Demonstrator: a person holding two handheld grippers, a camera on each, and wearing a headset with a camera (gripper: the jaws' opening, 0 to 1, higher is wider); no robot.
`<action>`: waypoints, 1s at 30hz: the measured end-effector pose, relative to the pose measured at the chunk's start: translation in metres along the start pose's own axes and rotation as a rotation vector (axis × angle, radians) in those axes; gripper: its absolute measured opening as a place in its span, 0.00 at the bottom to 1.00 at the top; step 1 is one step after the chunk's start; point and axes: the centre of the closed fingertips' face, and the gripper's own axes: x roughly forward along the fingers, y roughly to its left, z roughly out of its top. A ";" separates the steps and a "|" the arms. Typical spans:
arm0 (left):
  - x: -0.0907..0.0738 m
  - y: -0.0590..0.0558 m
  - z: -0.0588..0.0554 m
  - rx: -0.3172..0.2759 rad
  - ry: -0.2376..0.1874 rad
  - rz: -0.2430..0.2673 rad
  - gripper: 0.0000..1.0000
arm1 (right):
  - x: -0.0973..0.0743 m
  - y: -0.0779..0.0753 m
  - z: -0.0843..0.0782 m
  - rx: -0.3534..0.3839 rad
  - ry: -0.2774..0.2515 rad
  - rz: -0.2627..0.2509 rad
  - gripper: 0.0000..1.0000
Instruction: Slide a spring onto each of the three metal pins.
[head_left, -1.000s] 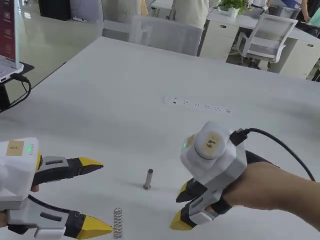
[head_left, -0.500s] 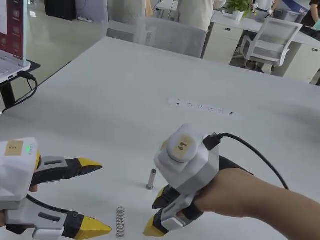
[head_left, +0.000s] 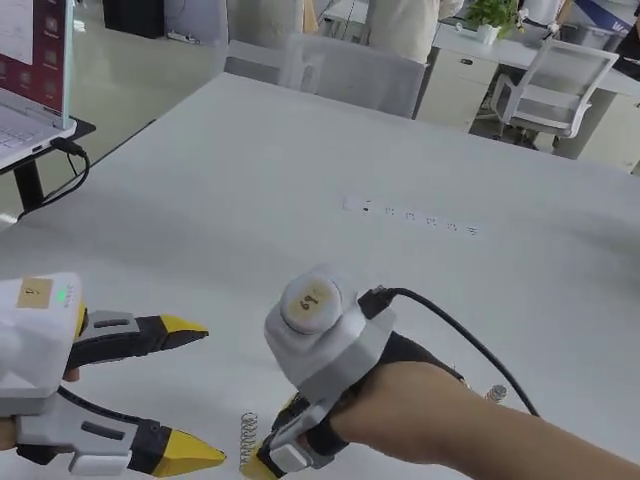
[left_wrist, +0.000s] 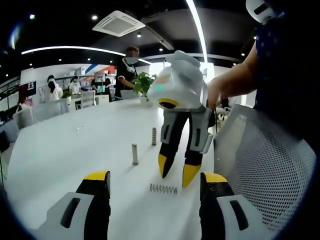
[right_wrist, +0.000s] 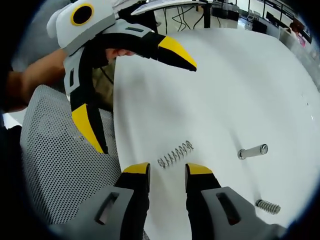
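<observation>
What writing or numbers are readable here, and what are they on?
"61" or "19", tilted and unsure: round sticker on the right tool.
Tan sticker on the left tool: mark too small to read.
Laptop screen: text too blurred to read.

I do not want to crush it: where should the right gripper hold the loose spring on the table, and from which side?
Take the spring across its coils, nearer one end, from above: it lies flat on the table, and the other end must stay free for the bare pin. The right gripper, open, stands roughly along its length, so probably turn it first.
</observation>
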 end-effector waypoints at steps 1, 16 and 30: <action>0.000 0.000 0.000 0.000 0.001 0.000 0.69 | 0.002 0.000 0.001 0.003 -0.003 -0.004 0.27; -0.001 0.000 -0.002 -0.007 -0.001 0.000 0.67 | 0.014 -0.009 0.003 0.140 -0.009 -0.111 0.23; 0.000 0.002 -0.001 -0.010 -0.006 0.001 0.65 | 0.012 -0.019 -0.010 0.022 0.073 -0.143 0.08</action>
